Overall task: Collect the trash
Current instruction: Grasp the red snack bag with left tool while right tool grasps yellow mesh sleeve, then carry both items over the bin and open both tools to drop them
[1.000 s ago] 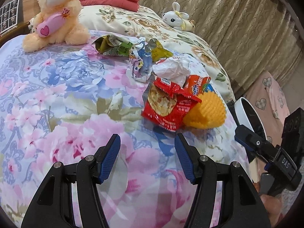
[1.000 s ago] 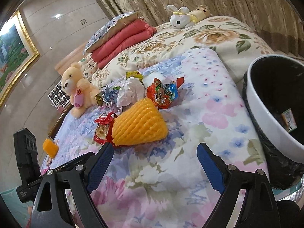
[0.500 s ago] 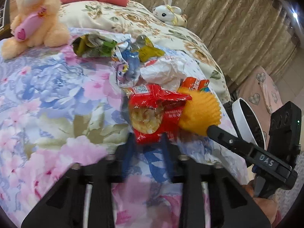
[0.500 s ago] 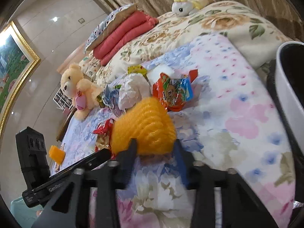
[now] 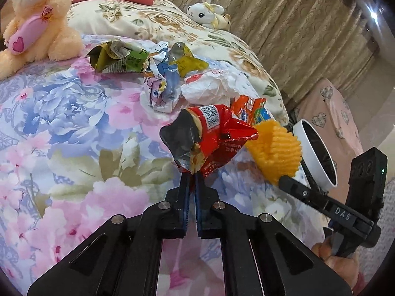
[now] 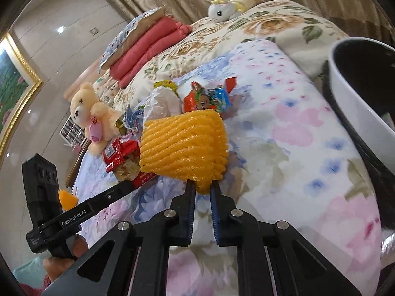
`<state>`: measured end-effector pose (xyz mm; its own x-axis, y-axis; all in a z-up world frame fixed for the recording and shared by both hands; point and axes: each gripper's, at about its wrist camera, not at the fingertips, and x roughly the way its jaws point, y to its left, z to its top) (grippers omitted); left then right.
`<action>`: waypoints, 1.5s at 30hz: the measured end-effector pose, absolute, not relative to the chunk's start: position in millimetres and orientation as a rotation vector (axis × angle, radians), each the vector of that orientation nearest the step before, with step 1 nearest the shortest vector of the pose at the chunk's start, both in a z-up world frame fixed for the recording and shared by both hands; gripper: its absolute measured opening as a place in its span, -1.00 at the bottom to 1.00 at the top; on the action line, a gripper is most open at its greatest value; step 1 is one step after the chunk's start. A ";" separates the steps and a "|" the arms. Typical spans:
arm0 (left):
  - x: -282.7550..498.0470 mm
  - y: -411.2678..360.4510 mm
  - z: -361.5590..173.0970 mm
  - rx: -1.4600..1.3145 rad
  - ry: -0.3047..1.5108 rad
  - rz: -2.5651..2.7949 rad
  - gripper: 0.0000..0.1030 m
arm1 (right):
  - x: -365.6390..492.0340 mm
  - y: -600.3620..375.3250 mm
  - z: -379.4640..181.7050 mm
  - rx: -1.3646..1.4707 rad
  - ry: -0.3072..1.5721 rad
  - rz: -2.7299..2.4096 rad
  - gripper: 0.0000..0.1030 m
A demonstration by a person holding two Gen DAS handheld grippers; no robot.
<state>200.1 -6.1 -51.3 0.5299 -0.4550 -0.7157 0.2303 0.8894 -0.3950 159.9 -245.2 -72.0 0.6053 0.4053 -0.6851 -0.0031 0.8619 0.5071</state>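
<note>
Trash is in both my tools: my left gripper [image 5: 192, 175] has its blue pads pinched tight on the lower corner of the red snack wrapper [image 5: 209, 138], which stands up crumpled off the floral bedspread [image 5: 74, 128] with its foil lining showing. My right gripper [image 6: 202, 187] is clamped on the bottom edge of the yellow foam net [image 6: 184, 145], and I see that net from the left camera too, just beside the red wrapper on its right. The white bin [image 6: 355, 103] with a black liner sits at the bed's edge to my right, close to the foam net. More litter lies further up the bedspread: an orange-and-blue packet [image 6: 207, 97] just behind the net, a crumpled white paper [image 5: 209, 86], a cartoon-printed wrapper [image 5: 160, 86], a green packet [image 5: 116, 59] and a yellow wrapper [image 5: 187, 61], all bunched together. Beyond them I see a peach teddy bear [image 5: 37, 22] holding a pink bottle, a white plush rabbit [image 5: 207, 12] on the beige flowered quilt, and folded red bedding [image 6: 148, 51] by the wall.
</note>
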 end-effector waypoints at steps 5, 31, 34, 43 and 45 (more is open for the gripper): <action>194.7 -9.6 -50.9 -0.245 0.945 -0.430 -0.94 | 149.5 -253.9 -65.2 0.490 0.872 0.208 -0.77; 143.6 -148.4 1.1 -0.127 0.863 -0.514 -0.94 | 86.9 -370.5 -18.6 0.443 0.719 0.167 -0.77; 141.0 -163.5 2.9 -0.097 0.860 -0.529 -0.94 | 79.9 -384.5 -16.6 0.445 0.708 0.138 -0.77; 151.5 -205.1 9.4 -0.040 0.842 -0.589 -0.94 | 81.7 -422.9 -15.9 0.476 0.701 0.037 -0.77; 157.1 -214.7 11.9 -0.028 0.834 -0.598 -0.94 | 85.1 -428.2 -16.2 0.476 0.709 0.027 -0.77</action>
